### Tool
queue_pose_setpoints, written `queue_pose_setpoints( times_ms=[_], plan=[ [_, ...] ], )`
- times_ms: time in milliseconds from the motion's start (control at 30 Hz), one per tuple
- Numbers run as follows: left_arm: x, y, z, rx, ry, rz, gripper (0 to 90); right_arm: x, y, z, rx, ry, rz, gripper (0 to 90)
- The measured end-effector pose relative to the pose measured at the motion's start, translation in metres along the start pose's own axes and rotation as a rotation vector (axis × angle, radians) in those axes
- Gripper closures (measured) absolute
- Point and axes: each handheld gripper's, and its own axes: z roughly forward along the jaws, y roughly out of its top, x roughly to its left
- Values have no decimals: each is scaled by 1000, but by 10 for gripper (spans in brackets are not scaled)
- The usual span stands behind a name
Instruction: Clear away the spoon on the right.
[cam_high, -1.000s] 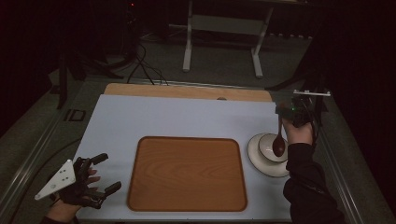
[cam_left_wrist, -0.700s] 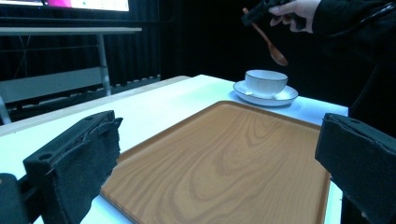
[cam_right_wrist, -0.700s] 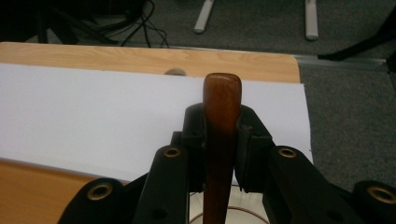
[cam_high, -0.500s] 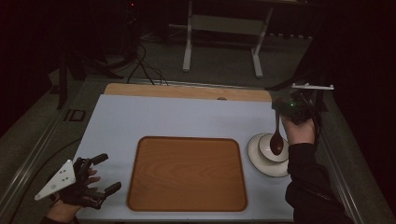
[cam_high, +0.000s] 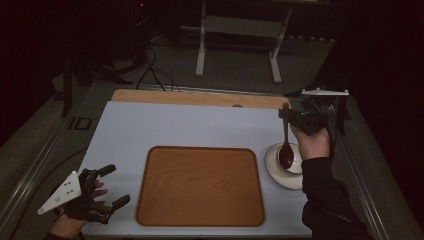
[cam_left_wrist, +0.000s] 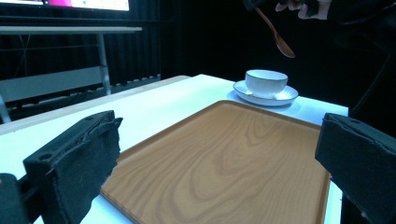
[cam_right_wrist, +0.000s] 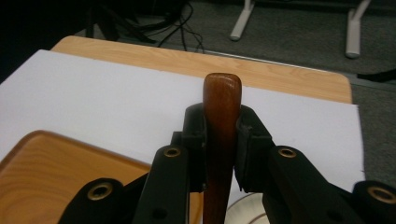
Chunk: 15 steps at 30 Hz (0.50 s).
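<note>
Step in hand: we judge that we are lifting the wooden spoon (cam_high: 285, 145) out of the white cup (cam_left_wrist: 266, 82), most likely to carry it to the wooden tray (cam_high: 200, 186).
Right gripper (cam_right_wrist: 220, 122): its jaws are clamped on the spoon's handle, the handle's end poking out past the pads in the right gripper view.
Spoon's place: at the right of the table (cam_high: 165, 125), hanging bowl-down over the cup; in the left gripper view we see its bowl in the air, clear of the cup's rim.
Cup: it stands on a white saucer (cam_left_wrist: 285, 96) just right of the tray, not touching it.
Left gripper (cam_high: 107, 187): its jaws stand wide apart with nothing between them, resting at the near left corner, beside the tray.
Next move: we think the spoon needs to swing left and come down onto the tray without tipping the cup, with the handle kept firmly pinched.
Change from a second ago: our right hand has risen and drifted far-right, so the spoon hangs higher above the cup; the left hand has stayed where it was.
</note>
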Motion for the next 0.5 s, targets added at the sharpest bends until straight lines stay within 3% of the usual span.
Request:
queue_pose_setpoints(
  times_ms=[500],
  plan=[
    [0,0,0,1,4,5,0,39,-21,10,-12,108,16,764]
  ],
)
